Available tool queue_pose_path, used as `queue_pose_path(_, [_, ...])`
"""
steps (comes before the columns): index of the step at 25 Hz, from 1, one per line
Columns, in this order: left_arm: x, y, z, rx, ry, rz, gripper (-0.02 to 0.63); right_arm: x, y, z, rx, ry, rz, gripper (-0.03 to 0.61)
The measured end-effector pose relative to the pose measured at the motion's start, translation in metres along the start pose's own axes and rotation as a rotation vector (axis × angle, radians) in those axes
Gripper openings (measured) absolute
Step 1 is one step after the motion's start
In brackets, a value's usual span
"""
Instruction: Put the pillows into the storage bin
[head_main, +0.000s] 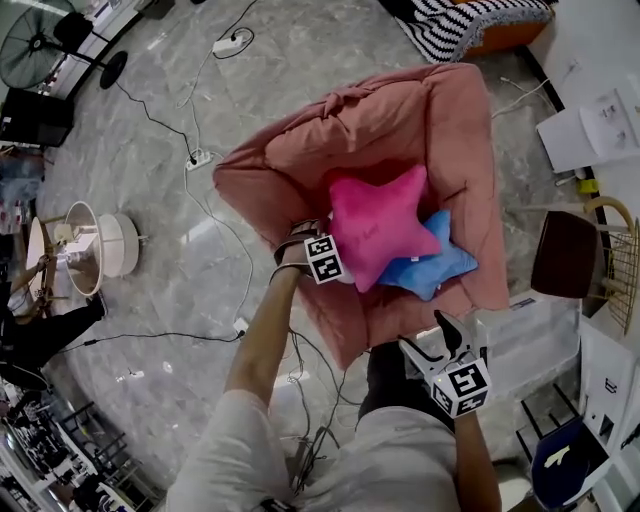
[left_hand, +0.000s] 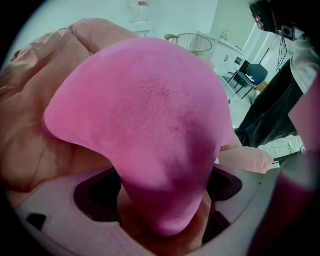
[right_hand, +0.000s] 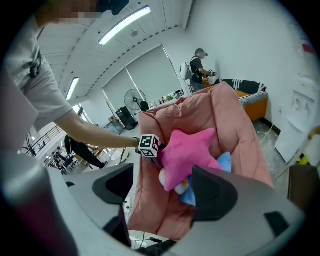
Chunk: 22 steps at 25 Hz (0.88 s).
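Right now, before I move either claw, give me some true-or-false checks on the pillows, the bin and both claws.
1. The pink star pillow lies in the bin. True.
2. The blue pillow lies on top of the pink one. False: it lies partly under it.
3. The right claw grips the blue pillow. False: it is open and empty, outside the bin.
4. A tip of the pink star pillow sits between the open jaws of the left claw. True.

Head view looks steeply down; both gripper views face the pink pillow (left_hand: 145, 115), the left one close.
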<state>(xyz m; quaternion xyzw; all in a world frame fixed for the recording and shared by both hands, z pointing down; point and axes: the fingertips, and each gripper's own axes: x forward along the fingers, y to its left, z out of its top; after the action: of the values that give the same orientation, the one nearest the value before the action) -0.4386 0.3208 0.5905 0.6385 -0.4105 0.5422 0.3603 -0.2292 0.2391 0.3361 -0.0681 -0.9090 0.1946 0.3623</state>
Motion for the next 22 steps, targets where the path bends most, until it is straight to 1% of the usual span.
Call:
queue_pose_path(4, [0.007, -0.001, 0.003, 0.012, -0.006, -0.013, 0.463, -0.003, 0.001, -0.009, 0.011, 0.014, -0.010, 0.360])
queue_pose_path(10, [-0.002, 0.000, 0.009, -0.007, -0.050, 0.027, 0.456, -0.003, 0.007, -0.017, 0.021, 0.021, -0.003, 0.359])
queue_pose_path(15, [-0.016, -0.008, 0.015, -0.059, -0.105, 0.037, 0.412, -0.004, 0.017, -0.012, -0.005, 0.013, 0.020, 0.359])
queue_pose_path(19, [-0.032, -0.021, 0.019, -0.122, -0.157, 0.032, 0.396, -0.009, 0.019, -0.010, -0.005, -0.002, 0.029, 0.359])
queue_pose_path(22, [-0.046, -0.033, 0.026, -0.178, -0.210, 0.045, 0.388, -0.013, 0.018, -0.012, 0.002, -0.007, 0.036, 0.356])
